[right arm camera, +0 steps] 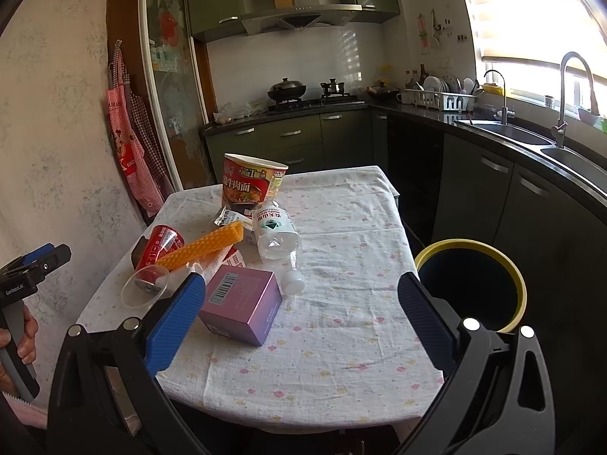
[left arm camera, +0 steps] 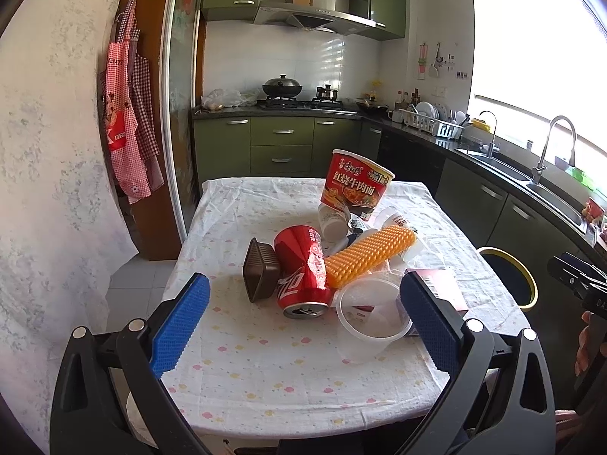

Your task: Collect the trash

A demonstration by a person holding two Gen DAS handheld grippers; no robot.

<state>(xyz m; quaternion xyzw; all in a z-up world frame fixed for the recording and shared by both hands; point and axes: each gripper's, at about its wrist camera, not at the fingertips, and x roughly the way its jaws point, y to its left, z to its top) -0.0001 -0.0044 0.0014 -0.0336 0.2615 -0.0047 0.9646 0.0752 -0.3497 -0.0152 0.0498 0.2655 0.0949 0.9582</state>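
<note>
Left wrist view: left gripper (left arm camera: 303, 313), jaws wide apart and empty, aimed at the heap on the floral-cloth table (left arm camera: 265, 375). Crushed red drink can (left arm camera: 301, 276), clear plastic cup (left arm camera: 370, 314) on its side, orange ridged plastic tray (left arm camera: 368, 256), brown plastic tub (left arm camera: 260, 275), red instant-noodle bowl (left arm camera: 354, 184); clustered mid-table, within reach.

Right wrist view: right gripper (right arm camera: 301, 313), jaws apart, empty. Purple cardboard box (right arm camera: 242, 303) nearest; clear plastic bottle (right arm camera: 277, 240) lying flat. Yellow-rimmed black bin (right arm camera: 470, 284) beside the table's right edge, probably so items drop straight in.
</note>
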